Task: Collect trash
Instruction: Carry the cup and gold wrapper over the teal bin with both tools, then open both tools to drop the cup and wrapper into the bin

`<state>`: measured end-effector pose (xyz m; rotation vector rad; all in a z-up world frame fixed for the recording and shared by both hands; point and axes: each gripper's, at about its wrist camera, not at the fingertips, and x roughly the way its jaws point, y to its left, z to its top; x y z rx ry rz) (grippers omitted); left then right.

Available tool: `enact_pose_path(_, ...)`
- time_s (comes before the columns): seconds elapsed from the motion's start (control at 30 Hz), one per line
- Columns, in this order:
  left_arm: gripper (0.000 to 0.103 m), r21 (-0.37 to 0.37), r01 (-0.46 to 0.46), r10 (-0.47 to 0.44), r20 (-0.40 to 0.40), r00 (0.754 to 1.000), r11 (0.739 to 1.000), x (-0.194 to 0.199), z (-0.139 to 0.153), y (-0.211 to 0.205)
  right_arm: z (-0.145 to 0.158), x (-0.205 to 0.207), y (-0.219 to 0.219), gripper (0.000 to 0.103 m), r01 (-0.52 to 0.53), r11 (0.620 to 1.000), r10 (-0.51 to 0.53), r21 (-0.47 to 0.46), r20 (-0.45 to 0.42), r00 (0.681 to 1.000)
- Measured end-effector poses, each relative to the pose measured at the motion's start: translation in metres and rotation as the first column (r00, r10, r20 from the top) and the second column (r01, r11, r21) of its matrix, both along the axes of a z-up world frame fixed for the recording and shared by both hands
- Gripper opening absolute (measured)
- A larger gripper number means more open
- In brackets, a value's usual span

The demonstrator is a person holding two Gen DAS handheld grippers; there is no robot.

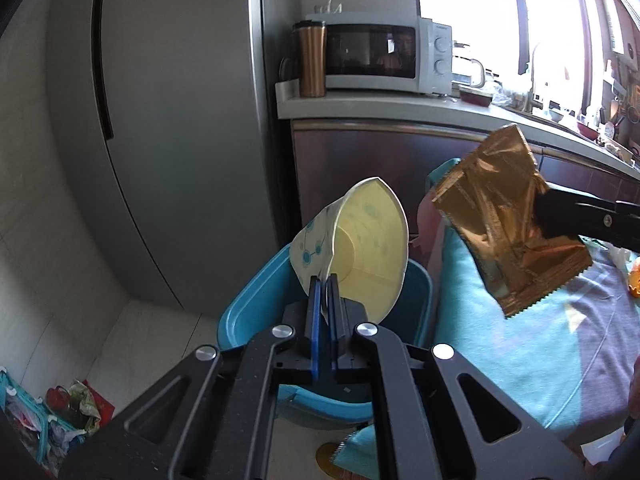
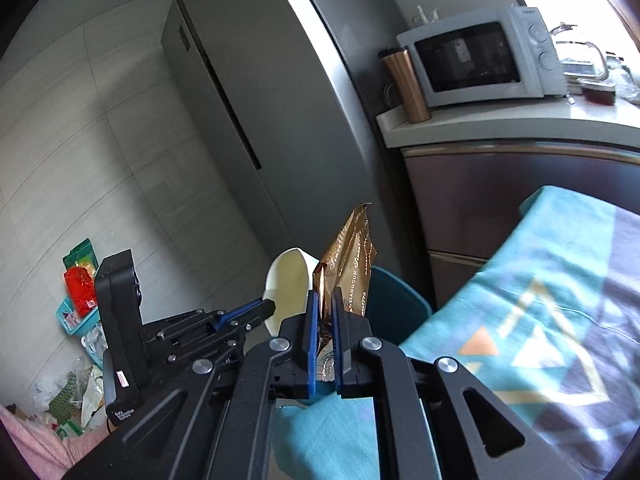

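My left gripper (image 1: 325,280) is shut on the rim of a crushed paper cup (image 1: 360,240), cream inside with blue dots outside, held above a blue bin (image 1: 248,308). My right gripper (image 2: 326,300) is shut on a gold foil wrapper (image 2: 348,264) that stands up between its fingers. In the left wrist view the wrapper (image 1: 504,224) hangs to the right of the cup, over the table edge, with the right gripper (image 1: 544,216) behind it. In the right wrist view the cup (image 2: 286,284) and the left gripper (image 2: 270,306) sit just left of the wrapper, and the bin (image 2: 396,304) is behind them.
A table with a teal patterned cloth (image 1: 540,340) lies to the right of the bin. A grey fridge (image 1: 172,120) stands behind. A counter (image 1: 400,106) carries a microwave (image 1: 380,56) and a copper tumbler (image 1: 311,60). Bags and a small basket lie on the floor at left (image 2: 80,300).
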<state>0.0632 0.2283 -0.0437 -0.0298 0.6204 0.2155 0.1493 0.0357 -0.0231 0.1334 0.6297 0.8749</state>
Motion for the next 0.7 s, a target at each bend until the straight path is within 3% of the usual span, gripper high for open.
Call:
enact_pose_path(0.27,0.004,-0.03,-0.026,0.024,-0.053,0.998,0.999,0.023,-0.027,0.019,-0.025,0.033,0.042,0.005,-0.036,0.997,0.03,-0.066,-0.09,0.996)
enact_pose_path(0.7,0.004,-0.054,-0.048,0.041,-0.124,0.991,0.997,0.044,-0.068,0.023,-0.062,0.078,0.074,0.006,-0.04,0.984,-0.005,-0.174,-0.249,0.968)
